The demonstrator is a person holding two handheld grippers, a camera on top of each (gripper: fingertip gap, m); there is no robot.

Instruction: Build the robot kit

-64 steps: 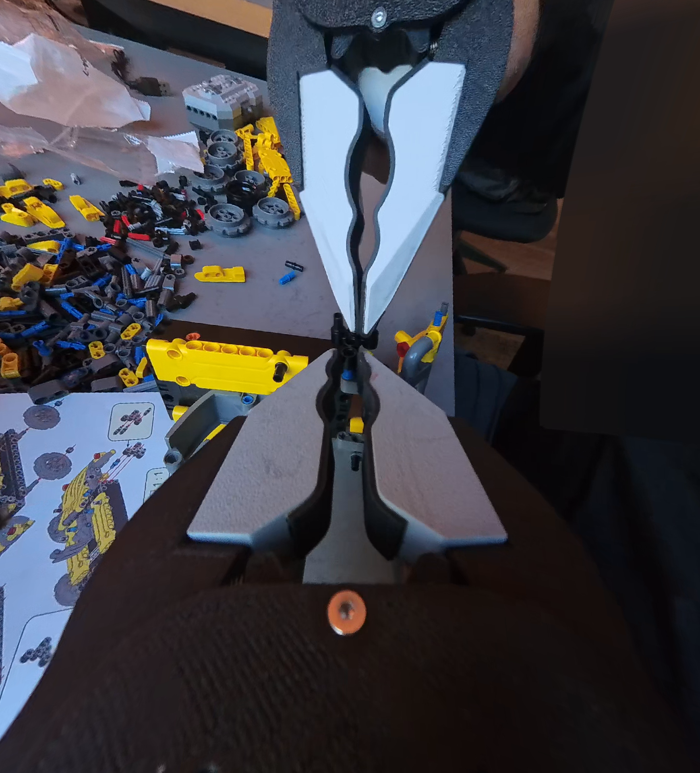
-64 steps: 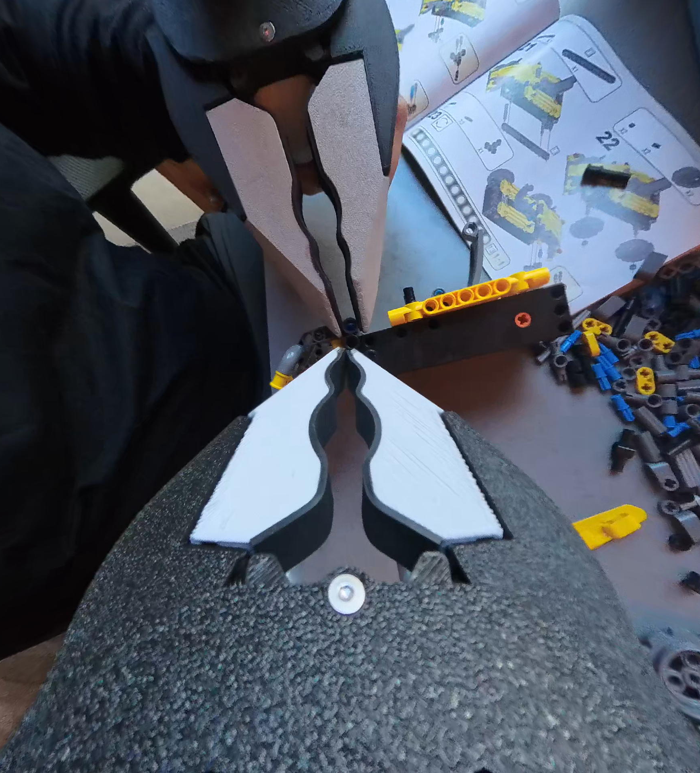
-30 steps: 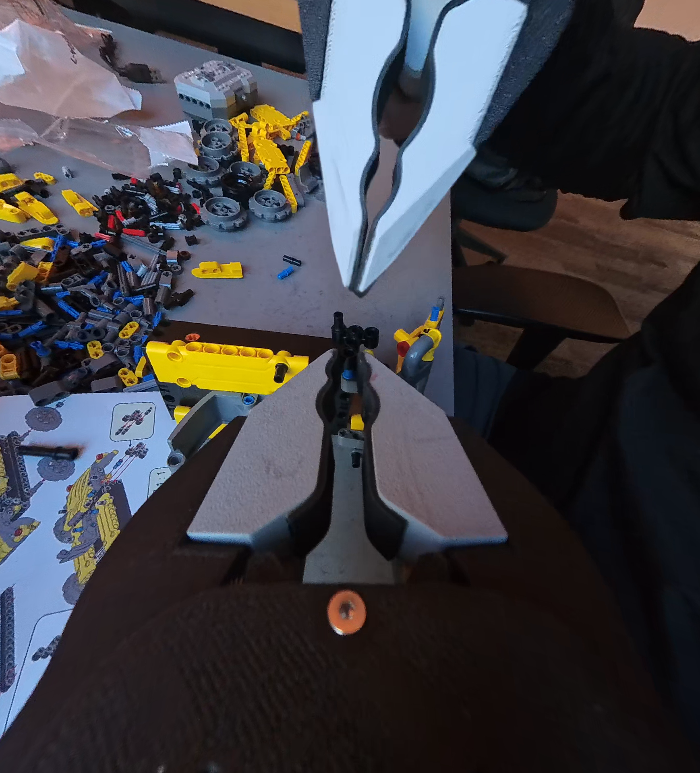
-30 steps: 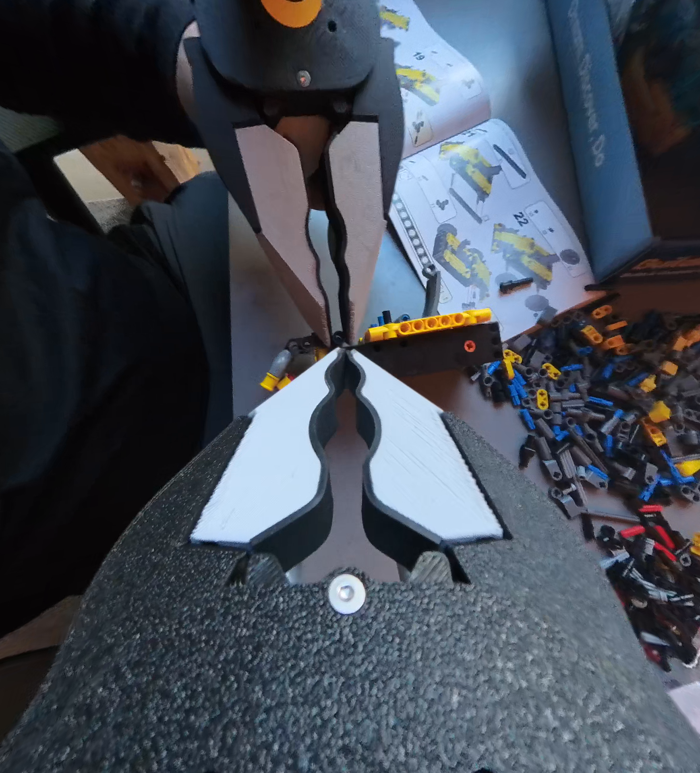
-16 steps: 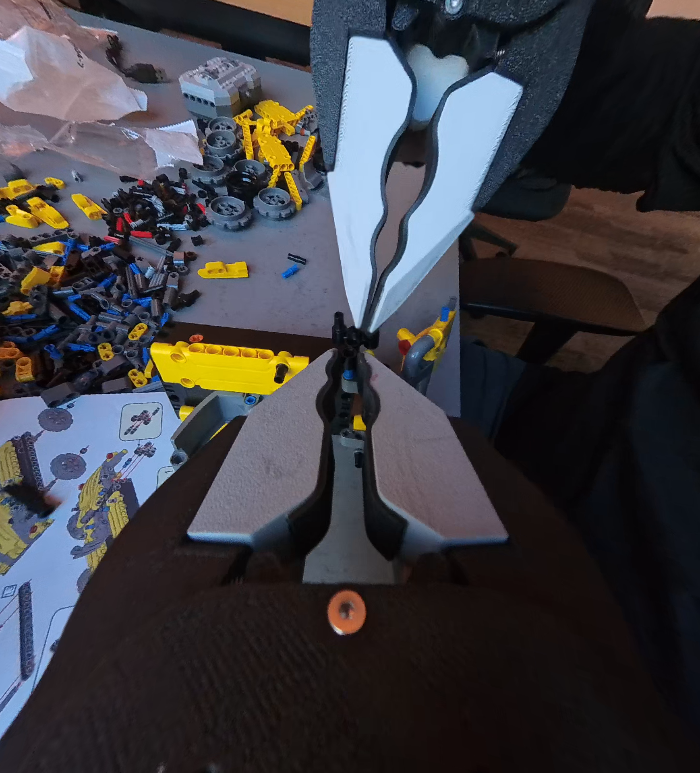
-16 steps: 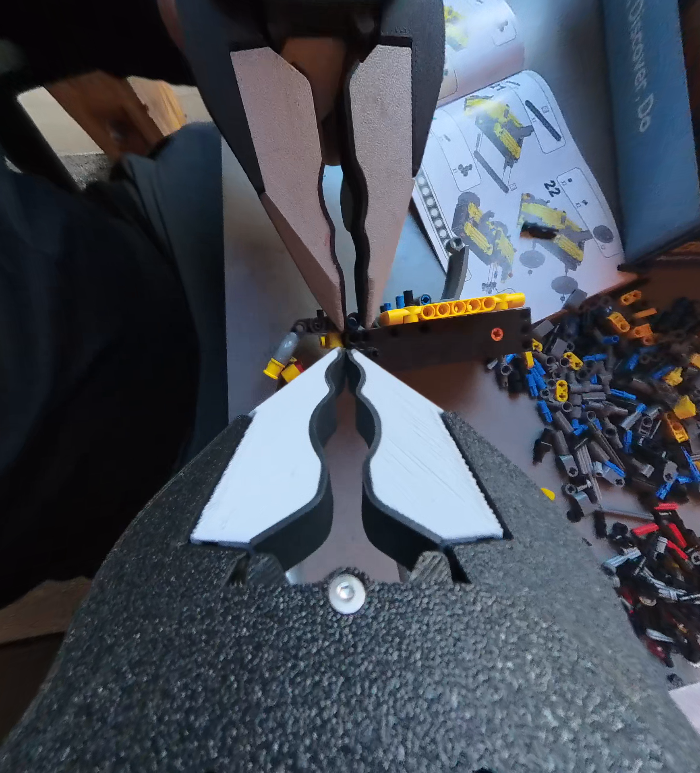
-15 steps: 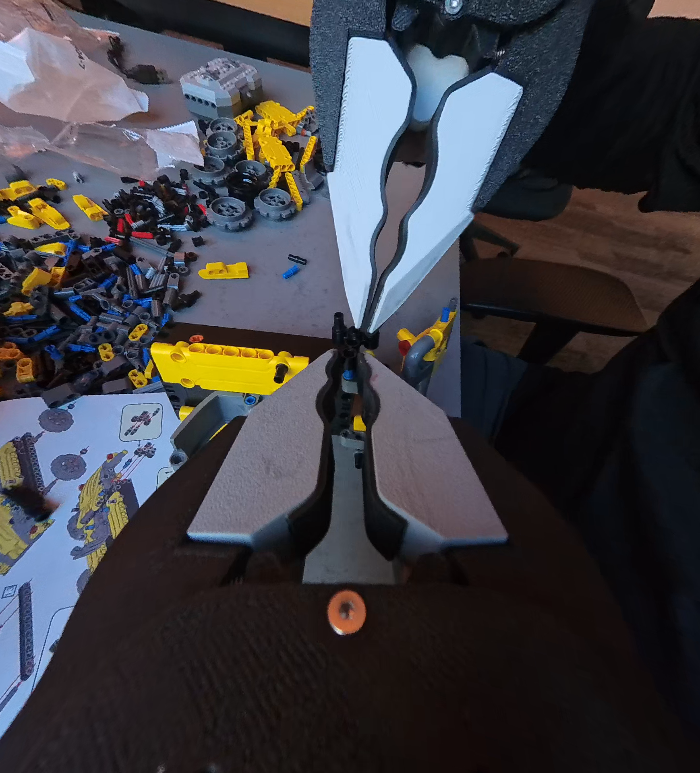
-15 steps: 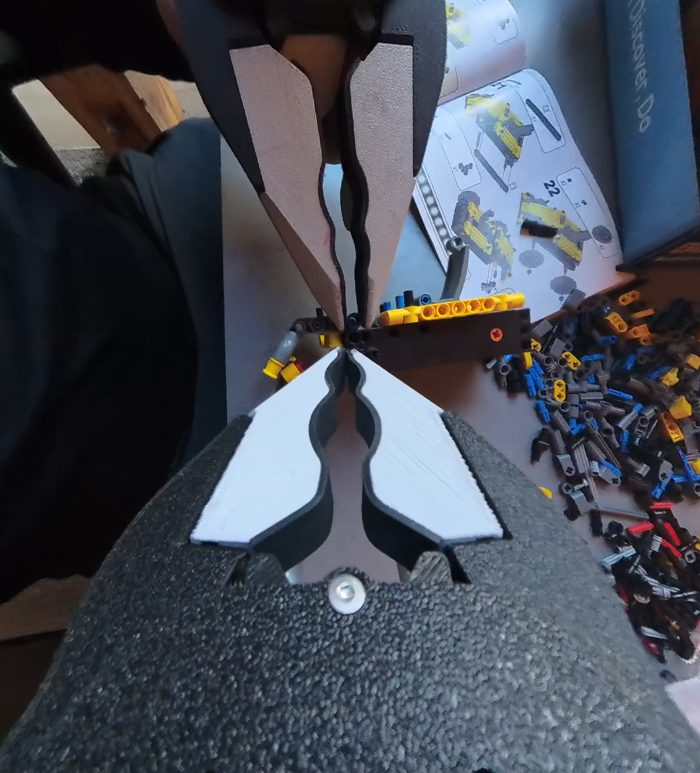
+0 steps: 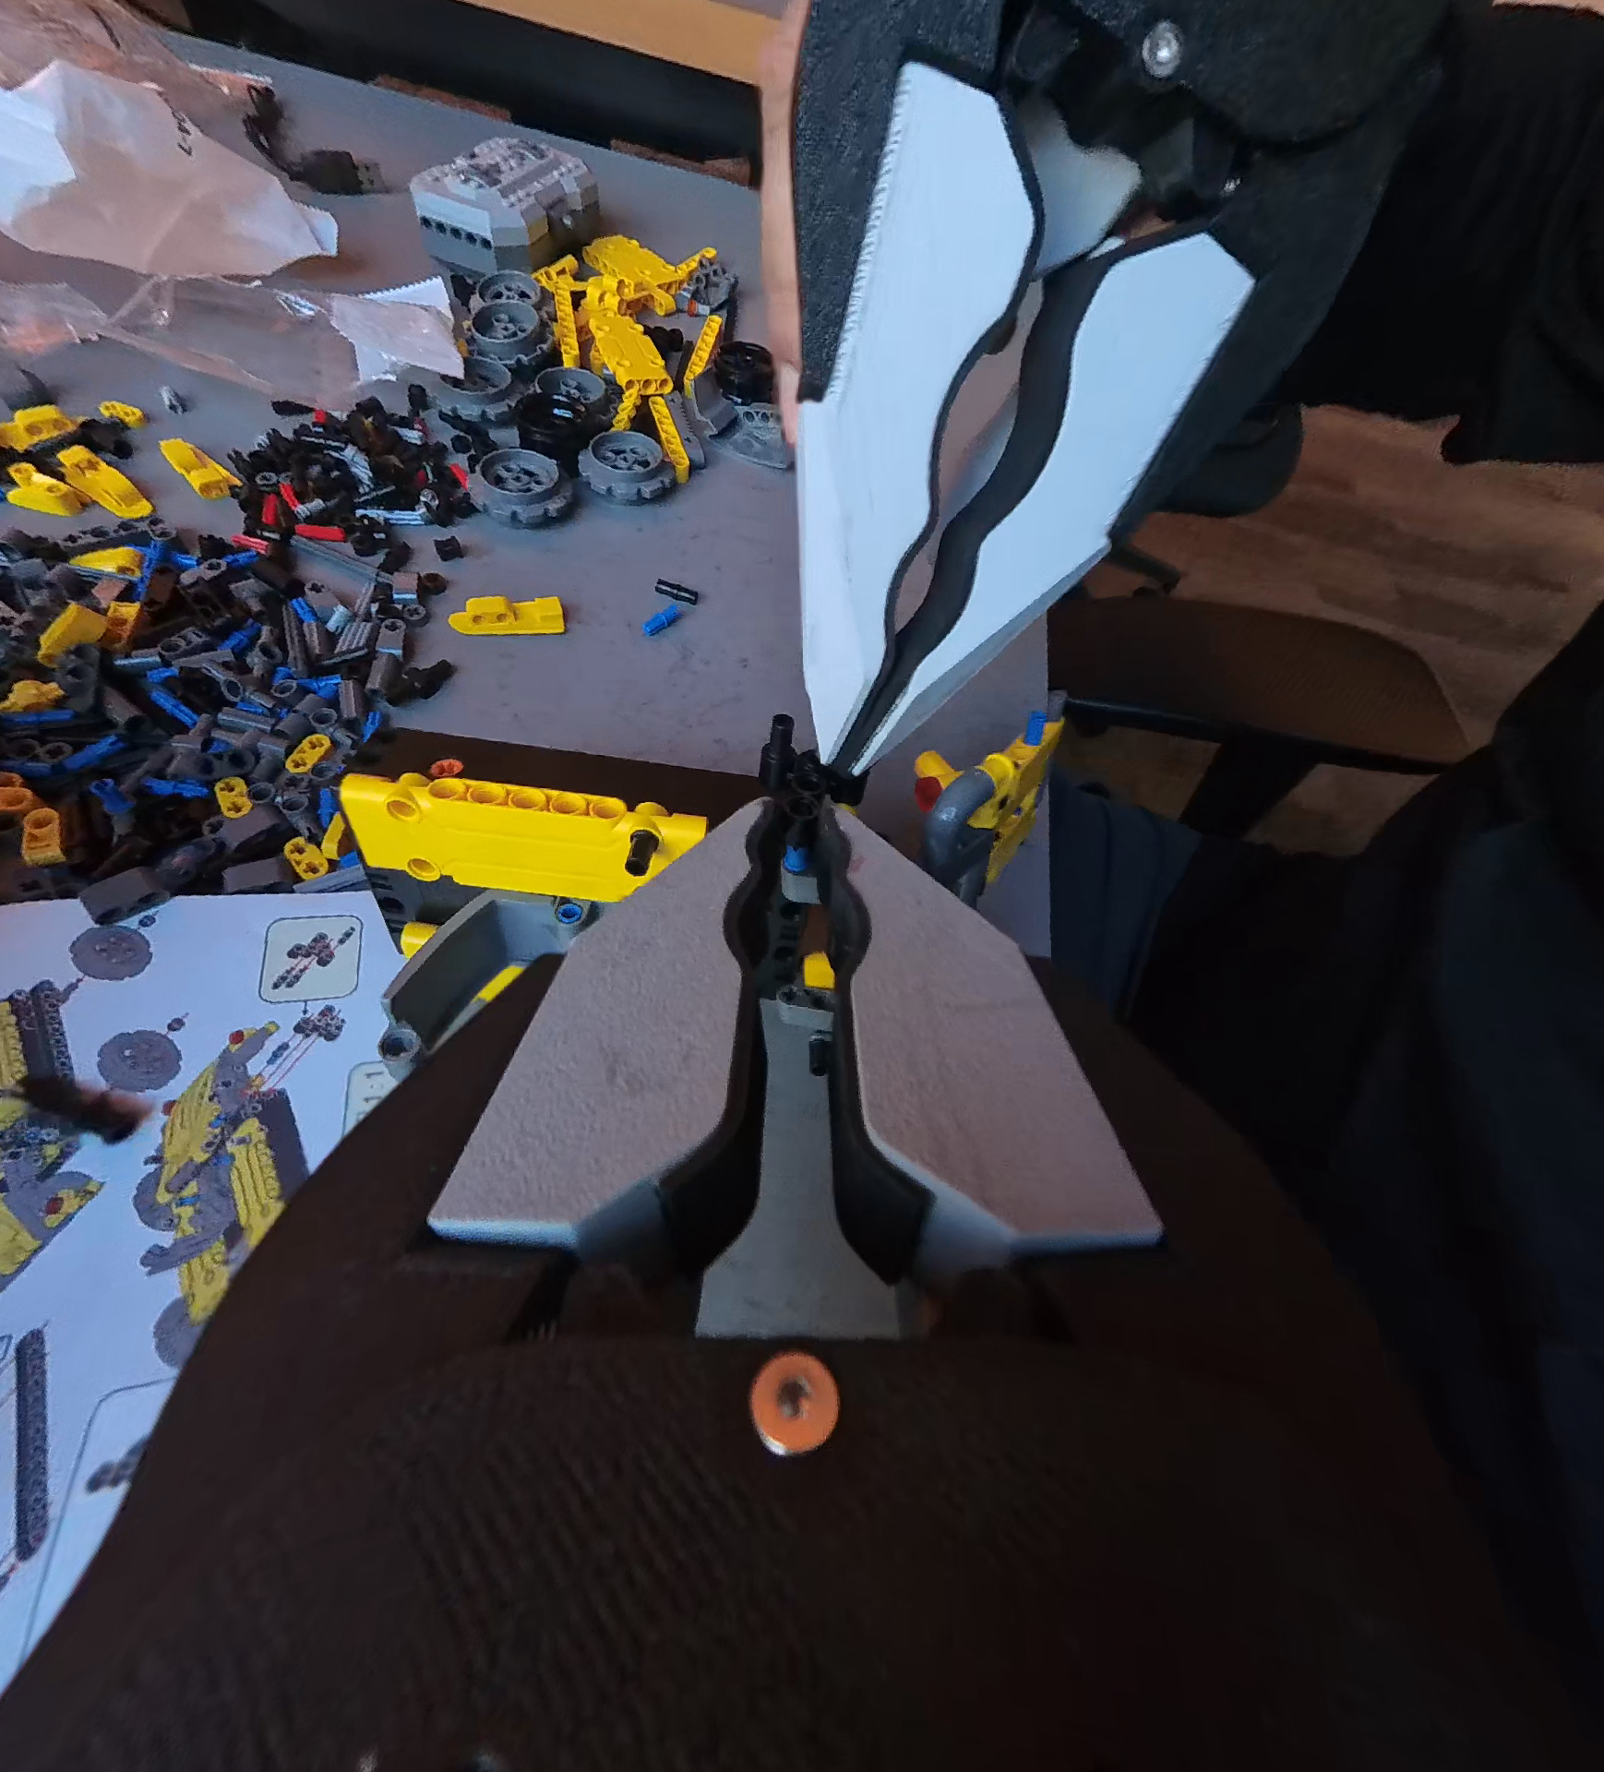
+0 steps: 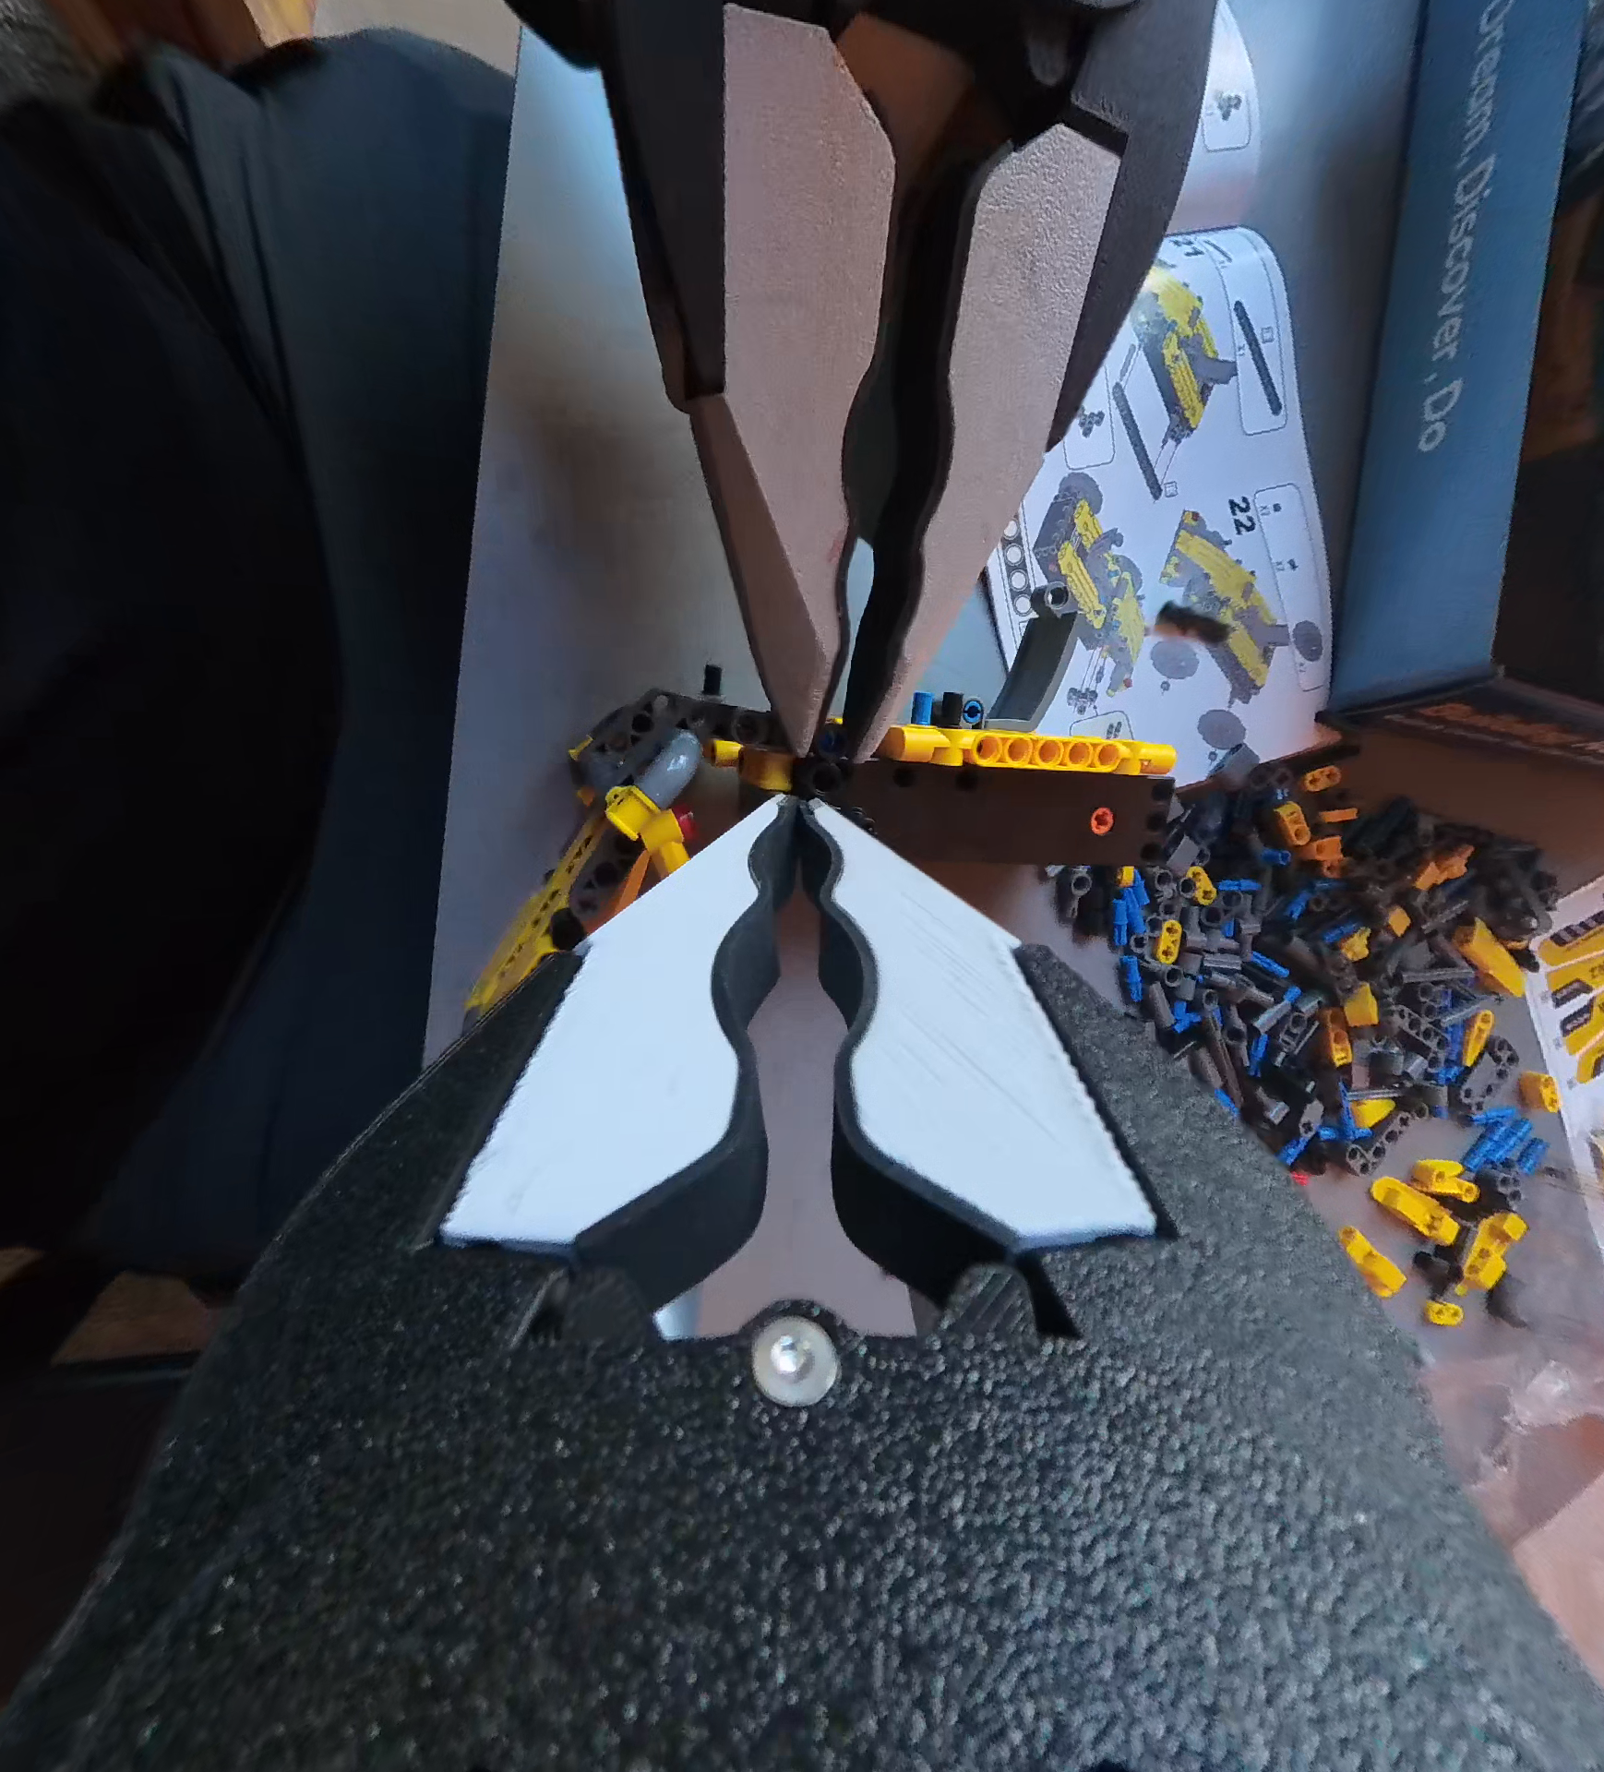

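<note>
A partly built yellow and black brick model (image 9: 510,834) lies on the grey table near its right edge; it also shows in the right wrist view (image 10: 1000,810). My left gripper (image 9: 798,815) is shut on a black beam at the model's end. It enters the right wrist view from above (image 10: 827,748). My right gripper (image 10: 796,810) is shut, its tips against a small black connector (image 10: 822,772) on that end. In the left wrist view the right gripper (image 9: 841,757) comes down from above onto the connector (image 9: 793,767). The two grippers meet tip to tip.
A pile of loose black, blue and yellow pieces (image 9: 156,671) lies left of the model, with grey wheels (image 9: 530,479), a grey block (image 9: 506,201) and plastic bags (image 9: 108,192) behind. An open instruction booklet (image 9: 108,1103) and a blue box (image 10: 1469,336) are close by. The table edge (image 9: 1038,671) is right beside the grippers. The tips of both grippers are at nearly the same place.
A second ago the right gripper was lifted off the model; it came back down to the black connector and now leans more to the side. The left gripper kept its hold.
</note>
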